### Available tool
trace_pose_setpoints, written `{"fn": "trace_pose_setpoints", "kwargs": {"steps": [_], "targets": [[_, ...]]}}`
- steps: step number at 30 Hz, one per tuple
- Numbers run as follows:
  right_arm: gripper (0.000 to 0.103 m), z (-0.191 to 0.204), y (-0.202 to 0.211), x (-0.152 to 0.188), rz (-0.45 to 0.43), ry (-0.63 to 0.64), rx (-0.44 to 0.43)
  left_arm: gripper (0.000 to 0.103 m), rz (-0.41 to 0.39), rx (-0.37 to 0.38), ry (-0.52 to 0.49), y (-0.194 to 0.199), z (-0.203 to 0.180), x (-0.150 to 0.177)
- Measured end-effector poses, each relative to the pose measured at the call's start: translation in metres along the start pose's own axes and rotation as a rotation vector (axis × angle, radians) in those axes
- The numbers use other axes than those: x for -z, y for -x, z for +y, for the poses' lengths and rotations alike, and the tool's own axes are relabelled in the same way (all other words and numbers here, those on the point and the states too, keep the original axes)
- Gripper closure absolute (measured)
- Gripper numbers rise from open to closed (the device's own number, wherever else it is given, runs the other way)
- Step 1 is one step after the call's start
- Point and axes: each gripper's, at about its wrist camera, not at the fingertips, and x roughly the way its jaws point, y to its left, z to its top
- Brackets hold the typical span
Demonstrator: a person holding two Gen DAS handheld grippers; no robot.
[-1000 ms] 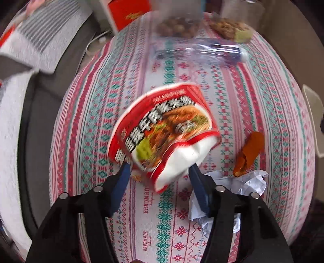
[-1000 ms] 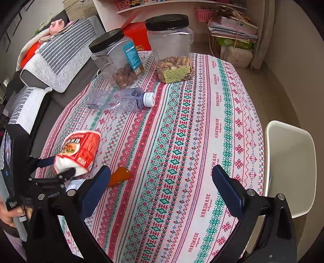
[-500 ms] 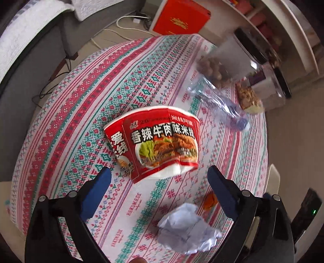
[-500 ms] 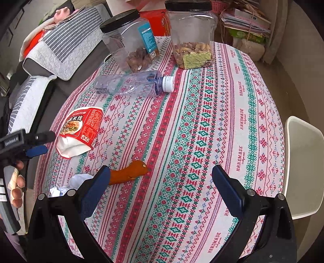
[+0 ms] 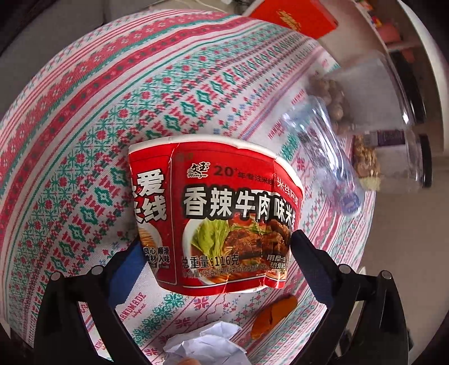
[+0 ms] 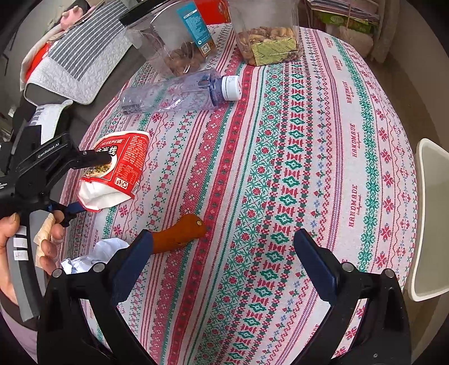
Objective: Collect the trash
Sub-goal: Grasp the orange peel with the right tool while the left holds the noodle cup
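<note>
Noodle cup, red, creased and crushed, lies on its side between your left hand-held gripper's wide-spread fingers.

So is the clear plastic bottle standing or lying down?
Lying down: the bottle rests on its side on the tablecloth, capped end toward the nut jar.

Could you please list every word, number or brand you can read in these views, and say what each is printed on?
"香辣牛肉味米线" – noodle cup
"20+年" – cup, by the logo
"总重量:116克" – cup, near its base
"HANDMADE" – tablecloth, repeated
"GenRobot.AI" – left claw
Jar labels and the cup's fine print: too small or blurred to read.
</note>
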Motion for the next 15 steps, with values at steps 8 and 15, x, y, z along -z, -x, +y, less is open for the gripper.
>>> {"fn": "trace_pose_setpoints", "kwargs": {"steps": [8, 15], "targets": [[0.007, 0.017, -0.012, 0.006, 0.048, -0.010, -0.050, 0.013, -0.117, -0.077, -0.146, 0.045, -0.009, 0.018], [0.007, 0.019, -0.031, 0.018, 0.108, -0.135, -0.105, 0.013, -0.303, -0.153, -0.253, 0.112, 0.001, 0.041]]}}
